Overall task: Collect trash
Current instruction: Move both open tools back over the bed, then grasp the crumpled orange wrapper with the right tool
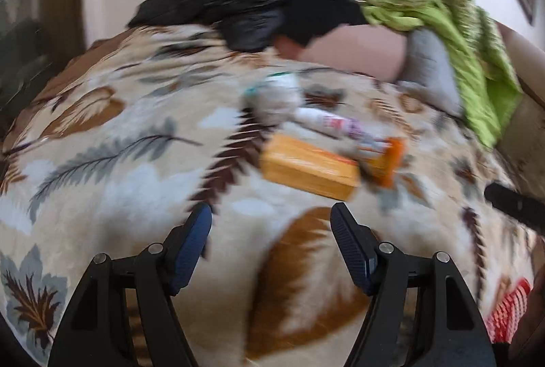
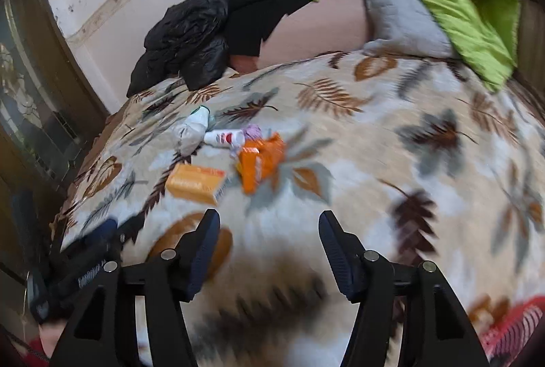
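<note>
Trash (image 2: 224, 155) on the bed (image 2: 374, 162) looks light, crushable; box (image 1: 308, 171) edges suit either empty, released hand-held gripper (image 1: 271, 227).

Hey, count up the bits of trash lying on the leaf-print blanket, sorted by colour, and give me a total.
Orange or yellow-orange: 2, a flat box and a crumpled wrapper
White: 2, a crumpled white bag and a white tube
Purple: 1, a small purple scrap, too blurred to identify
Total: 5
</note>
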Tool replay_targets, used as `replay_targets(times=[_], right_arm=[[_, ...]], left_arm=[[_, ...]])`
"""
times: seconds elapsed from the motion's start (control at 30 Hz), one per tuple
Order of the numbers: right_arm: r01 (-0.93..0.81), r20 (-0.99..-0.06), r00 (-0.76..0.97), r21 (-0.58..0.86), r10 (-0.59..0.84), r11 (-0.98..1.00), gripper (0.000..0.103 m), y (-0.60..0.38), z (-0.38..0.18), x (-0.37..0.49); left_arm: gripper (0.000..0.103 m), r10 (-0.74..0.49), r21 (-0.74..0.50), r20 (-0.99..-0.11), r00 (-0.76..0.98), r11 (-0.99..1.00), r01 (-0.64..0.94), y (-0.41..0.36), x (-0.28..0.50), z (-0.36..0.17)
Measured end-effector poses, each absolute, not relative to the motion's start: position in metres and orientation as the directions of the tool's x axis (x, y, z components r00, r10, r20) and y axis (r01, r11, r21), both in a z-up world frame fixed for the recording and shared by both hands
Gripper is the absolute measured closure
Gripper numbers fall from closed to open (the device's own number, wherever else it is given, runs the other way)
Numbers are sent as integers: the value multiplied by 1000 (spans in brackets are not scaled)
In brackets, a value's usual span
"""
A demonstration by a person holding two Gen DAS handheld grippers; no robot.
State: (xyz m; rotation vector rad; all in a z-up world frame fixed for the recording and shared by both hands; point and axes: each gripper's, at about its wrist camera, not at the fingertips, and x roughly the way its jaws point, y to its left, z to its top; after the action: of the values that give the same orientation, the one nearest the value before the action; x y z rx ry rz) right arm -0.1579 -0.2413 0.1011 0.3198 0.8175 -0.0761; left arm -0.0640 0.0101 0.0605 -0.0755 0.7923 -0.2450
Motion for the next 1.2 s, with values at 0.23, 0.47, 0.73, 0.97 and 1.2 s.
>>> replay_targets(times=[0.23, 0.47, 0.73, 0.97, 1.2], right_arm=[[260, -786, 617, 248, 37, 933, 35, -242, 51, -61], [248, -765, 636, 324, 99, 913, 81, -251, 25, -35], [80, -773, 613, 267, 163, 960, 87, -203, 25, -40], [-124, -757, 494, 426, 428, 896, 88, -150, 32, -82], [65, -753, 630, 299, 193, 952, 88, -190, 53, -111]], left_arm=[[32, -194, -160, -691, 696, 980, 114, 31, -47, 57], [32, -223, -190, -704, 674, 974, 124, 33, -38, 54], [32, -227, -227, -706, 671, 970, 90, 41, -34, 54], [32, -206, -270, -672, 711, 963, 23, 60, -38, 61], [32, -232, -231, -687, 688, 968, 96, 43, -36, 57]])
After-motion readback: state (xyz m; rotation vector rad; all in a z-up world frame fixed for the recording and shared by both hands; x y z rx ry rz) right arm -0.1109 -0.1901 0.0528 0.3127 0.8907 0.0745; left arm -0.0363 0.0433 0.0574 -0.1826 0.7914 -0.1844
